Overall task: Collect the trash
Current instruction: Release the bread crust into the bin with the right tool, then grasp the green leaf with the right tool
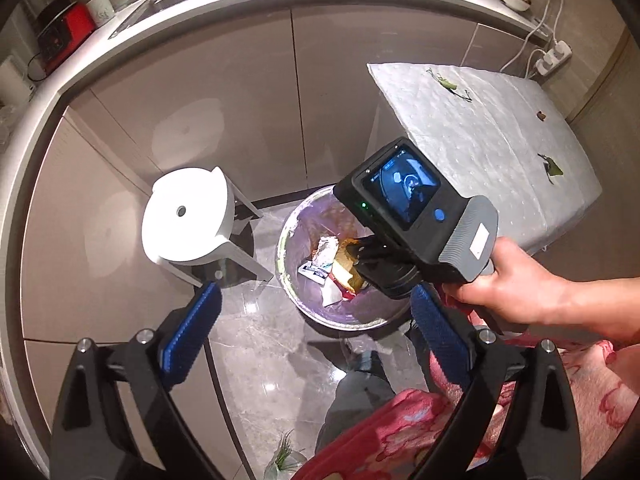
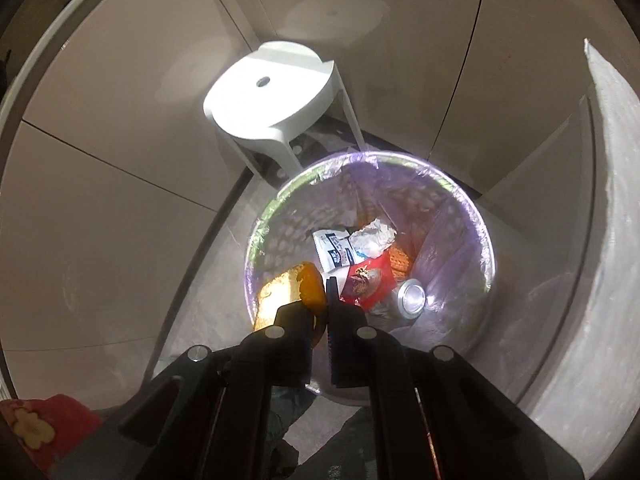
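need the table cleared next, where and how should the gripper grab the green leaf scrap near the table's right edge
Take the green leaf scrap from straight above, pinching across its narrow middle. It lies flat on the white table cover, so only a top-down pinch reaches it. The open left gripper is probably the one to use; the right gripper is shut on an orange peel above the bin.

The left wrist view looks steeply down from high above the round bag-lined mesh waste bin (image 1: 340, 312), seeing the right tongs (image 1: 356, 256) over it. The right wrist view sits much nearer that bin (image 2: 472, 216), facing into it. Both share the bin and the white round plastic stool (image 1: 188, 216) (image 2: 272, 92) beside it.
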`<action>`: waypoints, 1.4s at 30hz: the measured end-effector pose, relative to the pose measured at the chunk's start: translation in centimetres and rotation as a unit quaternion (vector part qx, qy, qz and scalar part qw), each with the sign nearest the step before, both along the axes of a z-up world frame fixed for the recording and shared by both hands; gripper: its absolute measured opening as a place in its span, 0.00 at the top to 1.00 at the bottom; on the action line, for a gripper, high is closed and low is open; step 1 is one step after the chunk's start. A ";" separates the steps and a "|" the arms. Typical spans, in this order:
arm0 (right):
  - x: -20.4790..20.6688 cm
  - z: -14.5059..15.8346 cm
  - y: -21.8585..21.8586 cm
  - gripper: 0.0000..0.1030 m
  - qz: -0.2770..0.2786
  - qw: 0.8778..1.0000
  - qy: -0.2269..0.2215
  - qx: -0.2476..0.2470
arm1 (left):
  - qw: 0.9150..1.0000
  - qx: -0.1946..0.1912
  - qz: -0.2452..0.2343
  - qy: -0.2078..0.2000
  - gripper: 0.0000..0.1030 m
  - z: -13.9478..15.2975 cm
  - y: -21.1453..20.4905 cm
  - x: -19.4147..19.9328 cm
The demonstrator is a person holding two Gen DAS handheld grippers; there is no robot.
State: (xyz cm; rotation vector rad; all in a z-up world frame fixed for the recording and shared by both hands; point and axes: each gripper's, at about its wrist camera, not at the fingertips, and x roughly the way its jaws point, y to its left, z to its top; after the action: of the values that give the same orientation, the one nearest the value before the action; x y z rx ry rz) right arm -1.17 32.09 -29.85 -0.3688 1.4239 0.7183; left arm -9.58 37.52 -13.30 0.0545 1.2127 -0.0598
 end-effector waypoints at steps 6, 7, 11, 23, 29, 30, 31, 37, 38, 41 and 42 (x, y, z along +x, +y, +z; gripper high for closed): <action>0.2 -2.3 0.2 0.50 -0.001 1.000 0.019 -0.025 | 1.000 0.016 0.011 0.007 0.11 0.1 0.7 -0.3; 0.2 -1.9 0.1 0.45 -0.002 1.000 0.017 -0.018 | 1.000 0.017 0.010 0.005 0.11 0.1 0.8 -0.2; 0.4 1.7 -0.4 0.39 0.006 1.000 -0.003 0.019 | 1.000 0.007 0.008 -0.009 0.11 1.2 0.9 0.6; 2.7 19.0 -17.8 0.13 -0.185 0.962 -0.186 0.081 | 0.986 -0.032 -0.118 -0.116 0.06 8.3 -4.1 6.8; 3.4 19.2 -31.0 0.12 -0.344 0.911 -0.225 0.025 | 0.979 -0.044 -0.174 -0.094 0.06 6.0 -11.0 13.4; 3.4 18.5 -32.8 0.12 -0.367 0.904 -0.217 0.024 | 0.979 -0.045 -0.180 -0.088 0.06 5.4 -12.3 14.6; 3.3 17.9 -34.6 0.12 -0.391 0.896 -0.210 0.023 | 0.978 -0.048 -0.187 -0.084 0.06 4.9 -13.7 15.6; 2.8 13.8 -39.9 0.12 -0.450 0.874 -0.183 0.016 | 0.977 -0.048 -0.199 -0.055 0.06 1.9 -20.0 21.1; 2.9 13.2 -40.2 0.13 -0.450 0.875 -0.178 0.015 | 0.978 -0.047 -0.198 -0.050 0.06 1.6 -20.8 21.7; 3.3 11.4 -40.6 0.22 -0.444 0.881 -0.161 0.014 | 0.979 -0.038 -0.196 -0.041 0.06 0.7 -22.5 23.0; 3.4 11.0 -40.5 0.25 -0.442 0.883 -0.156 0.013 | 0.979 -0.034 -0.196 -0.038 0.06 0.4 -22.9 23.3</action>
State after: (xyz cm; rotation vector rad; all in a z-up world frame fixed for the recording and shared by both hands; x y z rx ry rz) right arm 2.26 -8.36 -18.84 0.1985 1.1024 -0.0760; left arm 13.74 14.64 -12.93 0.2342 1.1092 -0.4412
